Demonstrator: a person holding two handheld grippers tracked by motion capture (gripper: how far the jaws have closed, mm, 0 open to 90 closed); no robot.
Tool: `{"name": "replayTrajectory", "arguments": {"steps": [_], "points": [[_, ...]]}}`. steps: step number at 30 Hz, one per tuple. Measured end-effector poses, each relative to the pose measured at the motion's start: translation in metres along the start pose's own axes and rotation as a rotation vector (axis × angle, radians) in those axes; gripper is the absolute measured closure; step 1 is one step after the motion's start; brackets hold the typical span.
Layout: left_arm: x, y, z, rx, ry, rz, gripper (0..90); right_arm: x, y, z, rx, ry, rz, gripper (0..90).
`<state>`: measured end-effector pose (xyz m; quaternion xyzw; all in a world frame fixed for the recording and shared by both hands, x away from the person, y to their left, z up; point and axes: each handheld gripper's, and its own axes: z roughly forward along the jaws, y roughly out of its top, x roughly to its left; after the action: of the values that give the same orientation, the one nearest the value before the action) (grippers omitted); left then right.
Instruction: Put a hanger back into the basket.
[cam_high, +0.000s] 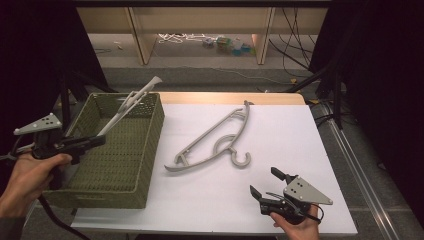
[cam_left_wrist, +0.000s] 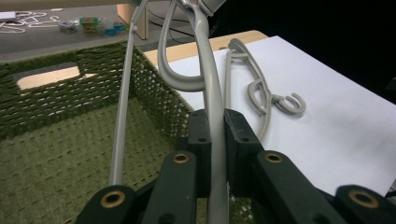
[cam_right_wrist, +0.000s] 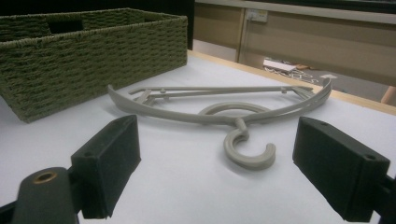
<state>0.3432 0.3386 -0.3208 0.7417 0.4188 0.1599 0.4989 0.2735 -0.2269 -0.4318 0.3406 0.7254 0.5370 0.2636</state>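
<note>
White table top (cam_high: 280, 135) under dim lighting, wooden shelving and loose cables on the floor behind. Green woven basket (cam_high: 150, 150) sits on its left end. Left gripper (cam_left_wrist: 215, 135) is clamped on a grey plastic hanger (cam_left_wrist: 210, 93), held tilted over the basket interior; its upper end pokes past the basket's far rim, top cut off in the left gripper view. Second grey hanger (cam_high: 215, 140) lies flat just right of the basket, hook toward the person. Right gripper (cam_high: 264, 184), jaws wide apart and empty, sits near that hook. No readable labels or writing.
</note>
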Motion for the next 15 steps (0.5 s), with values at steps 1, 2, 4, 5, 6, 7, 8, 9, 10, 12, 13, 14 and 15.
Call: {"name": "replayTrajectory", "arguments": {"steps": [1,2,4,5,6,7,8,9,10,12,13,14,15], "points": [[0.003,-0.002,-0.002,-0.002,-0.002,0.003,82.2,0.0,0.0,0.0,-0.001,0.003,0.001,15.9],[0.004,-0.003,-0.003,0.002,0.001,0.006,82.2,0.0,0.0,0.0,0.0,0.002,0.005,15.9],[0.008,-0.006,-0.006,0.006,0.005,0.005,82.2,-0.001,0.0,0.0,-0.001,-0.001,0.005,15.9],[0.01,-0.008,-0.007,0.007,0.005,0.014,82.2,-0.001,0.0,0.0,0.0,-0.004,0.001,15.9],[0.011,-0.009,-0.008,0.009,0.004,0.016,82.2,-0.001,-0.001,0.001,-0.007,-0.014,0.001,15.9],[0.014,-0.011,-0.01,0.009,0.001,0.018,82.2,-0.002,-0.001,0.001,-0.001,-0.011,0.003,15.9],[0.015,-0.012,-0.011,0.009,0.0,0.018,82.2,-0.002,-0.001,0.001,-0.001,-0.011,0.003,15.9],[0.017,-0.014,-0.012,0.014,0.005,0.024,82.2,-0.002,-0.001,0.001,-0.001,-0.013,0.002,15.9],[0.018,-0.016,-0.013,0.014,0.004,0.023,82.2,-0.002,-0.001,0.001,0.0,-0.013,0.004,15.9],[0.02,-0.019,-0.014,0.015,-0.001,0.024,82.2,-0.002,-0.002,0.002,-0.006,-0.006,0.014,15.9],[0.021,-0.021,-0.015,0.018,-0.007,0.035,82.2,-0.003,-0.002,0.002,-0.004,-0.011,0.011,15.9],[0.021,-0.023,-0.015,0.02,-0.004,0.029,82.2,-0.003,-0.002,0.001,-0.002,-0.023,0.006,15.9],[0.022,-0.024,-0.015,0.025,-0.004,0.035,82.2,-0.003,-0.002,0.002,0.0,-0.023,0.006,15.9]]}}
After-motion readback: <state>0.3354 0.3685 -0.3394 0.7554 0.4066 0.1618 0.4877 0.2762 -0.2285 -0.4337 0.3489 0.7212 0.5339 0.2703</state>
